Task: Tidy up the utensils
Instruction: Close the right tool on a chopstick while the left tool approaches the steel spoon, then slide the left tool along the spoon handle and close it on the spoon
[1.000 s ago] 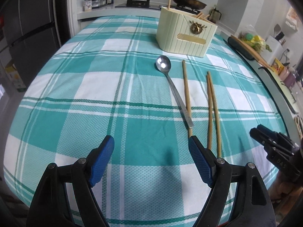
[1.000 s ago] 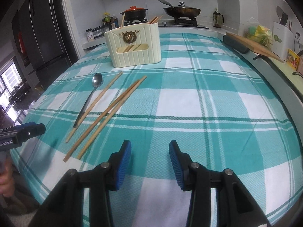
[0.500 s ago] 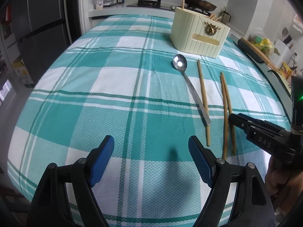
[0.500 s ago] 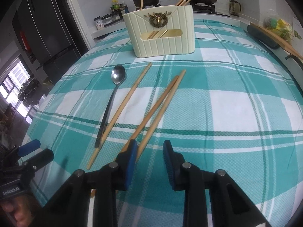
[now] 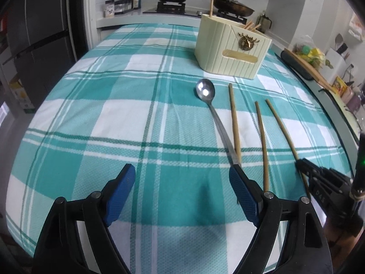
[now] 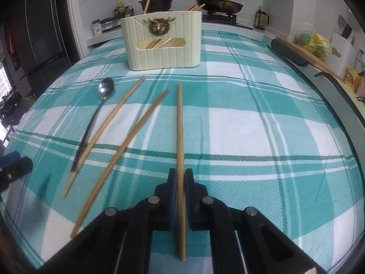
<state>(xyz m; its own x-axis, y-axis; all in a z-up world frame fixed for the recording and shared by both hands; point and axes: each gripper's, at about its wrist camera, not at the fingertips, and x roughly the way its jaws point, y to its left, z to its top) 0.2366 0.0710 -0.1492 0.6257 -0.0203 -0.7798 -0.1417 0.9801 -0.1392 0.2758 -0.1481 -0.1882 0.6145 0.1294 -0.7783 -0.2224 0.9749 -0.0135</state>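
My right gripper (image 6: pixel 180 179) is shut on a wooden chopstick (image 6: pixel 180 132) that points toward the cream utensil holder (image 6: pixel 163 42). Two more chopsticks (image 6: pixel 127 141) and a metal spoon (image 6: pixel 105 89) lie on the checked cloth to its left. In the left wrist view my left gripper (image 5: pixel 182 182) is open and empty above the cloth, with the spoon (image 5: pixel 205 90) and a chopstick (image 5: pixel 234 118) just ahead of its right finger. The holder (image 5: pixel 230 52) stands beyond, with chopsticks inside. The right gripper (image 5: pixel 319 180) shows at the right, holding its chopstick (image 5: pixel 280 125).
The table (image 5: pixel 95 114) has a teal and white checked cloth. A stove with a pot (image 6: pixel 157 1) and a pan (image 6: pixel 219 5) stands behind the table. A cutting board (image 6: pixel 303 52) lies along the right counter. A dark fridge (image 5: pixel 34 34) stands at the left.
My right gripper moved forward and shut on the rightmost chopstick, swinging it away from its neighbour. My left gripper stayed open and moved in toward the spoon handle.
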